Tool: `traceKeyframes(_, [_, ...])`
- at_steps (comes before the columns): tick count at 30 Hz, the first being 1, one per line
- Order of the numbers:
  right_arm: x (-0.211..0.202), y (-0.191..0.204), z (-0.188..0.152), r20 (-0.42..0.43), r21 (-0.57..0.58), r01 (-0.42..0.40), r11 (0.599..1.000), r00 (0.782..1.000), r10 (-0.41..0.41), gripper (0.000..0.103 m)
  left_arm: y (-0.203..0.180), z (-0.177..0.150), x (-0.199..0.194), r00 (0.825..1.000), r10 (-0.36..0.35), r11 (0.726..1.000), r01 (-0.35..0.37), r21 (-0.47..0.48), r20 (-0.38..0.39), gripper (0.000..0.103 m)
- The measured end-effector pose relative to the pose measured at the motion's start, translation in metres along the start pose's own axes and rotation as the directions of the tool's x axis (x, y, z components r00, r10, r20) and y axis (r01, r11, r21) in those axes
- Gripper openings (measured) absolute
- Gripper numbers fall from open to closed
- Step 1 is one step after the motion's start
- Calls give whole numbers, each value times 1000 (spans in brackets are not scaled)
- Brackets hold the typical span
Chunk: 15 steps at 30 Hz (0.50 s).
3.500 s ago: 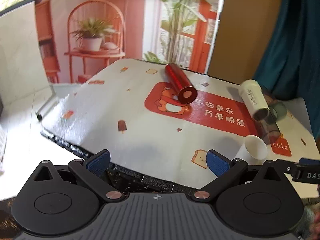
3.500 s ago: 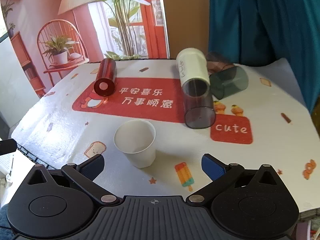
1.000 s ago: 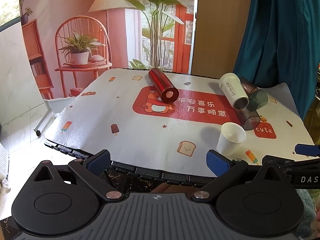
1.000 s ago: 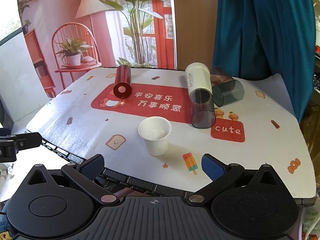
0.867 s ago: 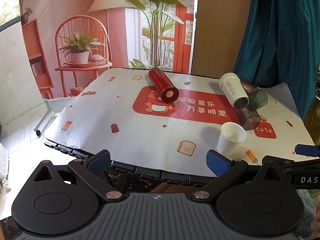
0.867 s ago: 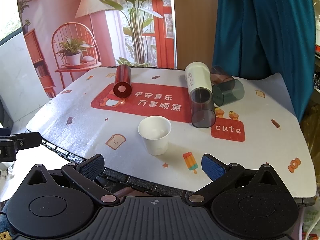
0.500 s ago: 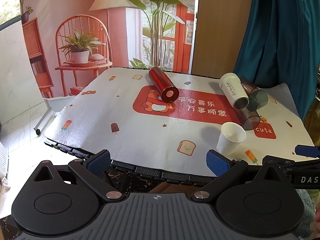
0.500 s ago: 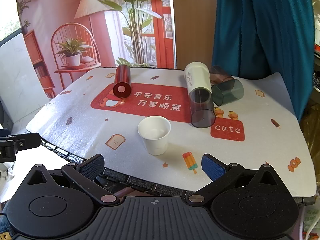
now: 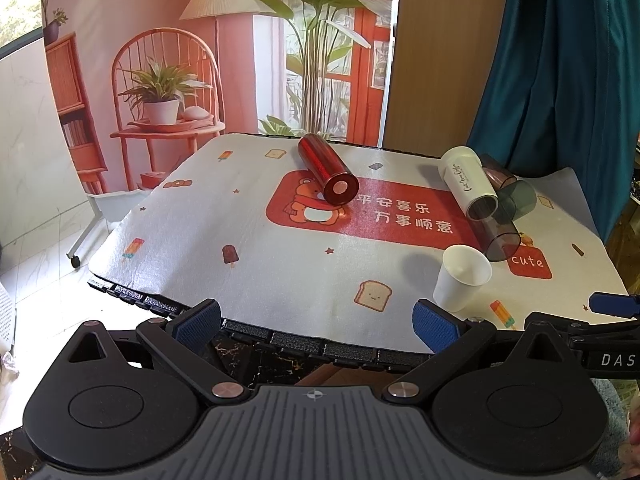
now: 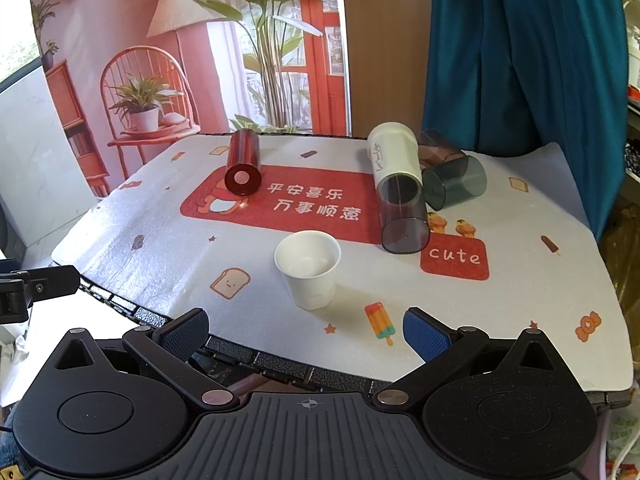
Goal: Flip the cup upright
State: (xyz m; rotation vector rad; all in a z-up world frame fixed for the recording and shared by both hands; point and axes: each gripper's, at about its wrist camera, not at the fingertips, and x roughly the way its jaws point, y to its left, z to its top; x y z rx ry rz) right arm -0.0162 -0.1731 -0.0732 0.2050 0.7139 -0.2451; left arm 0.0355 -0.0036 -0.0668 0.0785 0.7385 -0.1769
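Observation:
A white paper cup (image 10: pixel 309 268) stands upright, mouth up, near the front of the table; it also shows in the left wrist view (image 9: pixel 461 277). A red cup (image 10: pixel 242 166) (image 9: pixel 327 174) lies on its side on the red mat print. A white cup (image 10: pixel 394 160) with a smoky clear sleeve (image 10: pixel 403 216) lies on its side, next to a dark green cup (image 10: pixel 454 183) also lying down. My right gripper (image 10: pixel 306 332) is open and empty, held back at the table's front edge. My left gripper (image 9: pixel 316 322) is open and empty, off the front-left edge.
The table wears a white printed cloth (image 10: pixel 500 300) with a red panel (image 10: pixel 304 200). A brownish clear cup (image 10: pixel 436 148) lies behind the green one. A teal curtain (image 10: pixel 520 52) hangs at the back right. The right gripper's arm (image 9: pixel 608 344) shows at the left view's right edge.
Over 3.5 s both grippers pulled back from the table to its front edge. In the last second nothing has visibly moved; the paper cup stands as before.

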Motion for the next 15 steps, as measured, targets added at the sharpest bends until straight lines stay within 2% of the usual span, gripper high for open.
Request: traceKeyframes(15, [0, -1, -2, -3, 13, 1, 1000, 1000, -1, 103, -1, 0, -1, 1000, -4, 1000, 4, -2, 0, 103])
